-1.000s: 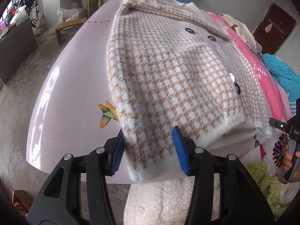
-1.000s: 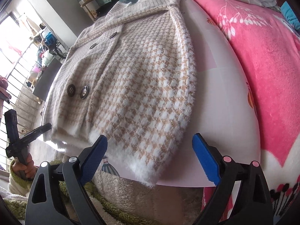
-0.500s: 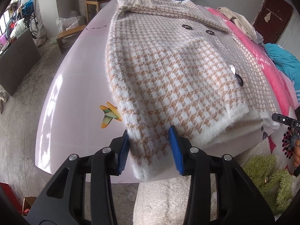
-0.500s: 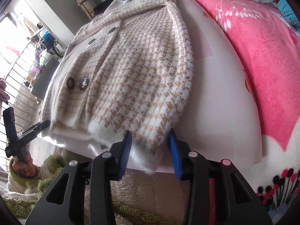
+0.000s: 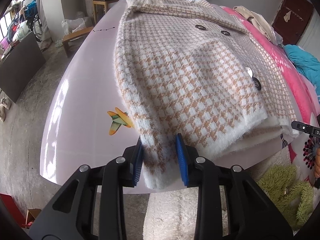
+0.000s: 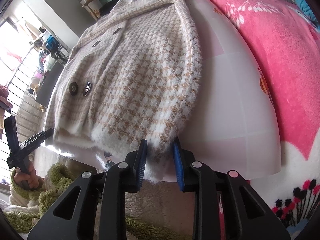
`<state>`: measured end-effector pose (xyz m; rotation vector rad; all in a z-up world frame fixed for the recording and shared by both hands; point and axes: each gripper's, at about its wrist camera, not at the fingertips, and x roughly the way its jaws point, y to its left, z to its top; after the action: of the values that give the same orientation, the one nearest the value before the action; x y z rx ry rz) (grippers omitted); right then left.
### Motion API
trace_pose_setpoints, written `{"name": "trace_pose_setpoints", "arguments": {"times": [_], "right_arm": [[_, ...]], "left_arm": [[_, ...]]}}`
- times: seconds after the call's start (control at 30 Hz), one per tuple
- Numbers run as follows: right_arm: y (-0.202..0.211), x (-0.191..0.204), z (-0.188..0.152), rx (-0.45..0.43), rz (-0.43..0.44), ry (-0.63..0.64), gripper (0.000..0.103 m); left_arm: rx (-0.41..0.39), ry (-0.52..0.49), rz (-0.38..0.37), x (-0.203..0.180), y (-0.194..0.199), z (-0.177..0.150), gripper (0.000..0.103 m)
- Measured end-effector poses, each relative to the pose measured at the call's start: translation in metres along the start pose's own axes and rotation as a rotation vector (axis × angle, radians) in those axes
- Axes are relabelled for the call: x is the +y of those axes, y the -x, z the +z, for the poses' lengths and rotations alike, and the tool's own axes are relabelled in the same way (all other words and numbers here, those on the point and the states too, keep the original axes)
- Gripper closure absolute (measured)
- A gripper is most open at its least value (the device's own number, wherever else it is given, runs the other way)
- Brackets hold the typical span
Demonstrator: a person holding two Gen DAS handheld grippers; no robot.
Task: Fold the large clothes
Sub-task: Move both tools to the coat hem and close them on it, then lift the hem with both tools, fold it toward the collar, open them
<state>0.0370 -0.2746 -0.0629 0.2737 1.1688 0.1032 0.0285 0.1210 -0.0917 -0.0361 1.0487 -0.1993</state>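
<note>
Both jaws narrowed since before, still closing, pinching the coat's [image 5: 180, 70] sleeve cuffs.

Fuzzy tan-and-white checked coat [image 5: 180, 76] lies flat on pale pink table [image 5: 80, 100], front up, sleeves folded in. Dark round buttons [image 6: 80, 88] down middle. White fluffy cuffs at near edge.

Bright daylight, glare on table [image 5: 66, 108], sharp focus, fisheye-warped edges

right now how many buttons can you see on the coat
4. Two sit near the collar, two lower on the front edge. More may be hidden under the folded sleeves.
</note>
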Motion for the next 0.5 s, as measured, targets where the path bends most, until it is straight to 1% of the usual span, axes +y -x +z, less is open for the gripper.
{"name": "trace_pose_setpoints", "arguments": {"times": [0.03, 0.07, 0.17, 0.23, 0.37, 0.5], "right_arm": [[0.001, 0.000, -0.001, -0.004, -0.005, 0.003, 0.082], [0.002, 0.000, -0.002, -0.008, -0.007, 0.003, 0.086], [0.005, 0.001, -0.001, -0.026, -0.001, -0.004, 0.092], [0.010, 0.002, 0.000, -0.049, 0.005, -0.006, 0.093], [0.025, 0.006, 0.009, -0.102, 0.028, -0.012, 0.094], [0.042, 0.015, 0.026, -0.165, 0.050, 0.009, 0.095]], "left_arm": [[-0.003, -0.005, 0.006, -0.001, 0.001, 0.000, 0.076], [-0.005, -0.012, 0.014, -0.002, 0.001, 0.000, 0.080], [-0.016, -0.028, 0.031, -0.005, 0.004, 0.001, 0.088], [-0.026, -0.031, 0.033, -0.005, 0.008, 0.002, 0.091], [-0.053, -0.005, 0.005, 0.000, 0.015, 0.008, 0.094], [-0.122, 0.015, -0.033, 0.002, 0.031, 0.020, 0.095]]}}
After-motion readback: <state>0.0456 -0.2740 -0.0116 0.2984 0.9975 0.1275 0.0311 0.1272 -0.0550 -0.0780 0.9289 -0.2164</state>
